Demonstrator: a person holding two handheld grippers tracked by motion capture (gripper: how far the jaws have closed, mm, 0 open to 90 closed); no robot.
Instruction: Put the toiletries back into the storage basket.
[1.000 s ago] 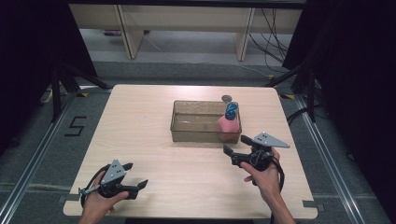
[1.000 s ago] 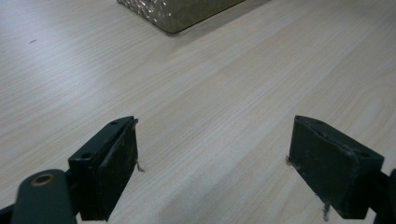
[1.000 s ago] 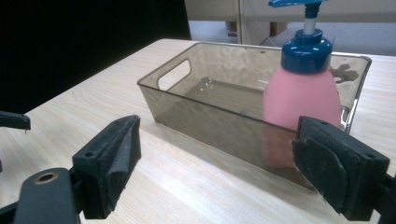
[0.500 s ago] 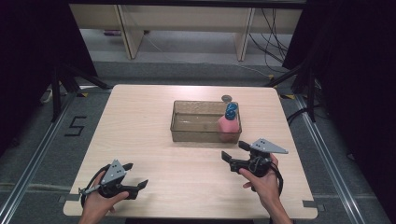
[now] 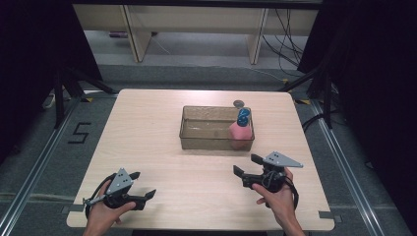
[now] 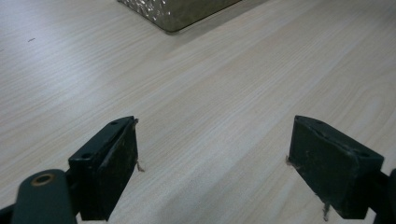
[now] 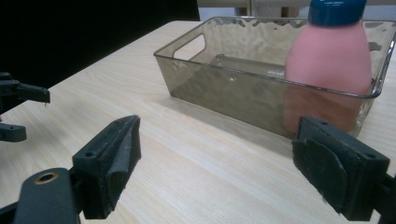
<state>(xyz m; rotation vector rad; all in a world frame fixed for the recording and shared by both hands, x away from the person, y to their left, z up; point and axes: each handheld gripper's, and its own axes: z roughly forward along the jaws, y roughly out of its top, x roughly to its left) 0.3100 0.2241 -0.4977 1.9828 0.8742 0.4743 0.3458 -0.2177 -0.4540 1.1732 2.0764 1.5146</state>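
Bottle: a pink bottle (image 5: pixel 240 131) with a blue cap (image 7: pixel 336 11); the body is wide at the bottom and becomes narrow toward the cap, and the surface looks smooth and matte.
Bottle position: it stands upright inside the clear bin (image 5: pixel 204 142), in the corner at the right side near the person, close against the bin's walls.
Bin: smoky transparent plastic with a wavy texture and a cut-out handle in the end wall; it sits on the wooden table (image 5: pixel 147 142), a little past the middle.
Right gripper (image 5: pixel 247 166): jaws wide apart, holding nothing; it is low above the table, near the bin on the person's side, and points toward the bottle.
Left gripper (image 5: pixel 142 187): jaws also wide apart and empty, at the near left corner of the table, well apart from the bin.
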